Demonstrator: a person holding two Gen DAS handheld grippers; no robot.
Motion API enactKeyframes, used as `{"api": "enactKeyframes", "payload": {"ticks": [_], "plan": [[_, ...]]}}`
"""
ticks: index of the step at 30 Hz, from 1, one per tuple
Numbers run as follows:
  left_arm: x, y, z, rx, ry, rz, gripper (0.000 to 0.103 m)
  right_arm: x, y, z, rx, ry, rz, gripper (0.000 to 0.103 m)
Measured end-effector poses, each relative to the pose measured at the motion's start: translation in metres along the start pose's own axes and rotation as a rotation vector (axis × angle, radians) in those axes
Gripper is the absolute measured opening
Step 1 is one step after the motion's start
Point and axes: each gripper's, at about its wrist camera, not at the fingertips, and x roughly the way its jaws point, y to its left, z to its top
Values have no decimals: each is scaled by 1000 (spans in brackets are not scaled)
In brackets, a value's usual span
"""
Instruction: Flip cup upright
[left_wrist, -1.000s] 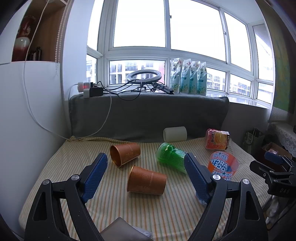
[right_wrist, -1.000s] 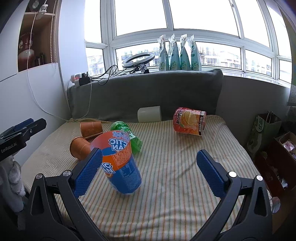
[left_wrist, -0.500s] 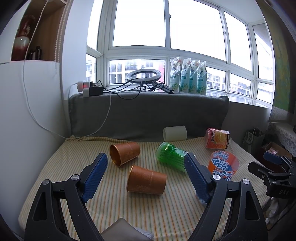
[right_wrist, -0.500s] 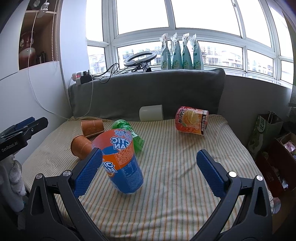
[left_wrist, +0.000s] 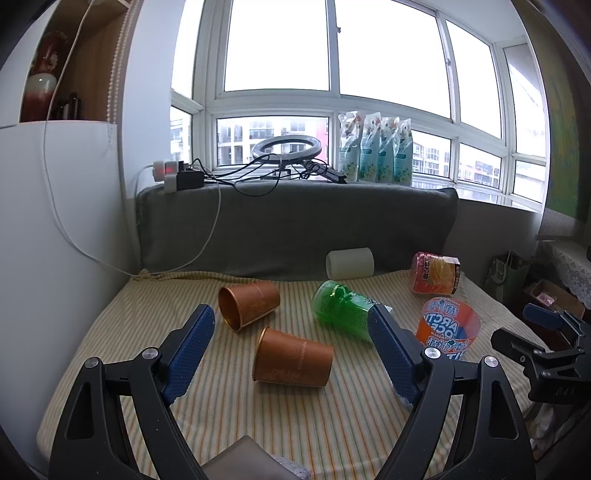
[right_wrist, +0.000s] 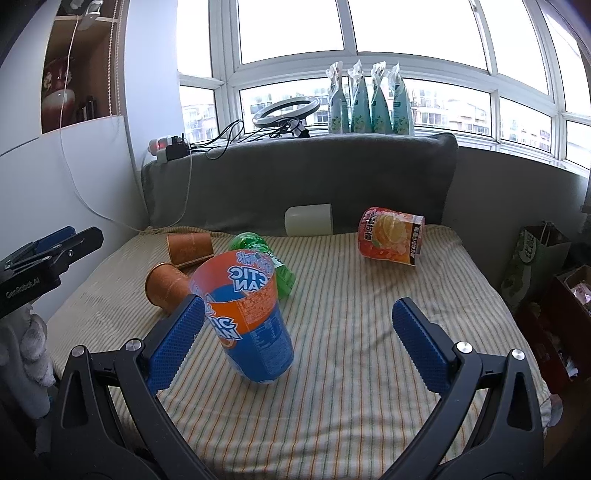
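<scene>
An orange and blue Arctic Ocean cup (right_wrist: 251, 317) stands upright, slightly tilted, on the striped cloth; it also shows in the left wrist view (left_wrist: 447, 332). My right gripper (right_wrist: 299, 332) is open and empty, the cup just right of its left finger. My left gripper (left_wrist: 291, 343) is open and empty, in front of a brown paper cup (left_wrist: 291, 358) lying on its side. A second brown cup (left_wrist: 247, 304), a green cup (left_wrist: 341, 308), a white cup (left_wrist: 350, 263) and a red-orange cup (left_wrist: 436, 273) also lie on their sides.
The striped cloth (right_wrist: 369, 332) covers the surface, with a grey cushion (right_wrist: 295, 177) along the back. A white wall (left_wrist: 55, 240) stands on the left. Bags and boxes (right_wrist: 535, 266) sit beyond the right edge. A ring light and cables (left_wrist: 284, 155) rest on the sill.
The right gripper view has shifted slightly, so the Arctic Ocean cup sits a little further right and nearer between the fingers. The left gripper has hardly moved.
</scene>
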Motion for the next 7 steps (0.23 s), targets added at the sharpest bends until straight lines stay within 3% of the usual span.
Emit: {"api": "enactKeyframes", "payload": {"ticks": [7], "plan": [[-2,-2,-1,30,-26,22,85,2,8,0,-10,3,16,103]]}}
